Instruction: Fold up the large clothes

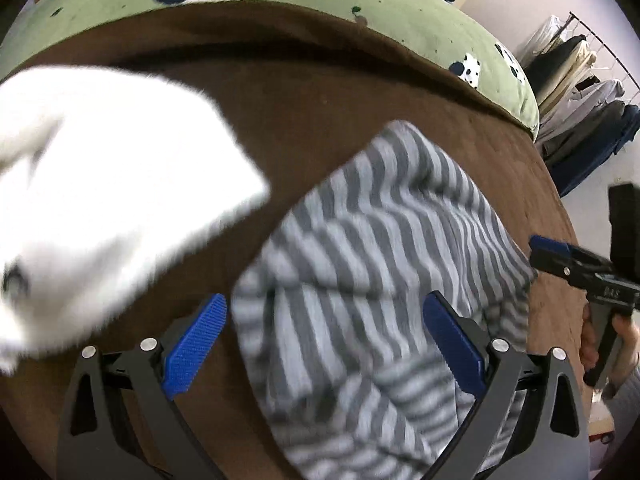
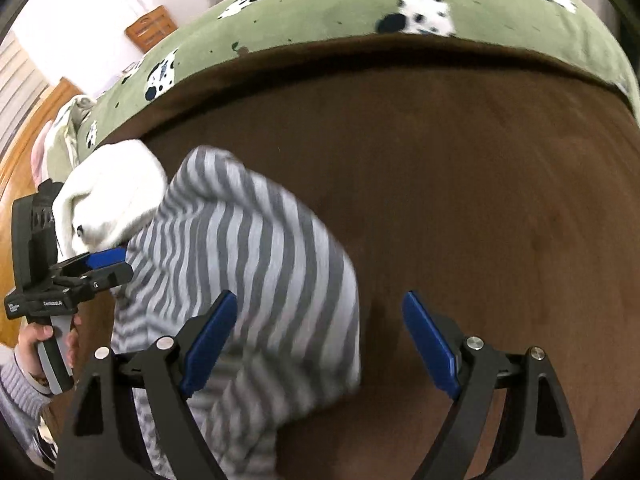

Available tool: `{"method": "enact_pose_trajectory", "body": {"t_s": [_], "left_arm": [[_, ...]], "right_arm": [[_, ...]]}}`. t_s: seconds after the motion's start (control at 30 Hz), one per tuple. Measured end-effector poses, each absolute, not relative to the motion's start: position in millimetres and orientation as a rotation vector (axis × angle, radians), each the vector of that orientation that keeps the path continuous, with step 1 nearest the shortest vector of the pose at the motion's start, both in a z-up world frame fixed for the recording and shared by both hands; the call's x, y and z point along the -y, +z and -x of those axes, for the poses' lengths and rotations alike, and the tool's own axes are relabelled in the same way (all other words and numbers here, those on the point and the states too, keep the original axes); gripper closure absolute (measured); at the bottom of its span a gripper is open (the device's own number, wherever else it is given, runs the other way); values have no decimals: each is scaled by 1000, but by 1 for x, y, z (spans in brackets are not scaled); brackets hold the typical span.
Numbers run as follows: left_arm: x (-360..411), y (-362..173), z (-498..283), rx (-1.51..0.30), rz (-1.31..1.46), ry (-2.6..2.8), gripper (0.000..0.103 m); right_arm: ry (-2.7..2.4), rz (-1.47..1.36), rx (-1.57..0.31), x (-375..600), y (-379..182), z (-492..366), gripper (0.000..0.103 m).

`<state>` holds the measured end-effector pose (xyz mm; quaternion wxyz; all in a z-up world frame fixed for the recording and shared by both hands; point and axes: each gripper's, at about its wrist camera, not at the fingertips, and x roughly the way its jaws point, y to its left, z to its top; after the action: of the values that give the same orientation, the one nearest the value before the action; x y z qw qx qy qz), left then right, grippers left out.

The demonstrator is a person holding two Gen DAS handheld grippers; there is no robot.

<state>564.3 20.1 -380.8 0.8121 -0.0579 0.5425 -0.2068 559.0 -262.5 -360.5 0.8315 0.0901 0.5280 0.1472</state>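
Note:
A grey-and-white striped garment lies crumpled on the brown blanket. It also shows in the right wrist view. My left gripper is open right above the garment, jaws wide apart, nothing held. My right gripper is open, its left finger over the garment's right edge, its right finger over bare blanket. The right gripper also shows at the far right of the left wrist view. The left gripper shows at the left of the right wrist view.
A white garment lies left of the striped one, and shows in the right wrist view. A green spotted bedcover lies beyond the blanket. A clothes rack stands at the right.

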Motion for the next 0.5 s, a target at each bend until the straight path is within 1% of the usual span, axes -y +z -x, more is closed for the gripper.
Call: {"method": "enact_pose_trajectory", "body": {"t_s": [0.1,0.2,0.23,0.27,0.3,0.37,0.4,0.43,0.47,0.5], "left_arm": [[-10,-385,-583,-1165,69,-451,7],[-2,-398,-601,-1206,76,-461,7],[-1,-402,-605,-1216,78,-466,7],[2,-404,-605,-1216,68,-470,7],[3,-405,-604,-1206,52,-475,7],[5,-404,-599,-1186,20,-499,15],[6,-403,-597,-1178,0,-505,17],[6,-403,-596,-1175,-5,-509,24],[5,-402,-595,-1170,-1,-514,32],[4,-401,-594,-1169,4,-516,36]], "right_arm": [[356,-139,-1129,255,-368,-588,19],[398,-73,-1151,243,-378,-608,21],[412,-60,-1158,241,-382,-611,23],[426,-53,-1168,238,-385,-612,29],[442,-45,-1182,234,-389,-613,32],[440,-34,-1179,233,-394,-612,33],[438,-37,-1179,234,-395,-611,37],[438,-46,-1177,233,-394,-609,41],[444,-54,-1178,234,-394,-608,51],[452,-62,-1180,233,-393,-607,60]]}}
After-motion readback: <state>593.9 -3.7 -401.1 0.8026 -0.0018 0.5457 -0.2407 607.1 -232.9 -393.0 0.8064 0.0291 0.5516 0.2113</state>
